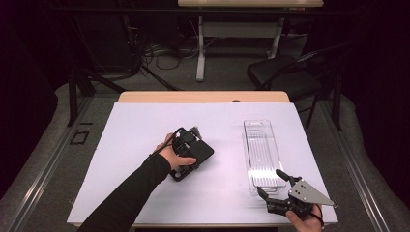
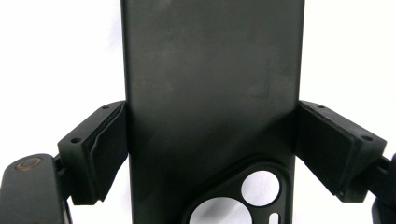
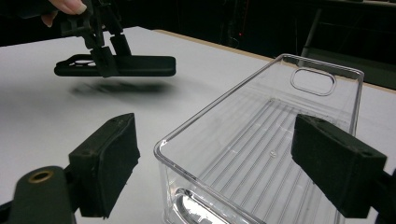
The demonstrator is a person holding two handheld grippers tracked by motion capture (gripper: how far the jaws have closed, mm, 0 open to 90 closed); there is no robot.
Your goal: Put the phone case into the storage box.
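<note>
While the left gripper (image 1: 196,145) squeezes a black phone case (image 1: 199,152), the right gripper (image 1: 270,185) waits wide open by the clear tray (image 1: 261,150).

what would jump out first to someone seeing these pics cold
First, the black phone case, clamped across its width by the left tongs and held flat above the white table, left of centre, with its shadow beneath. Next, the clear plastic bin lying empty on the table's right half. The right tongs sit open at the bin's near end, one jaw on each side of its near corner.
</note>
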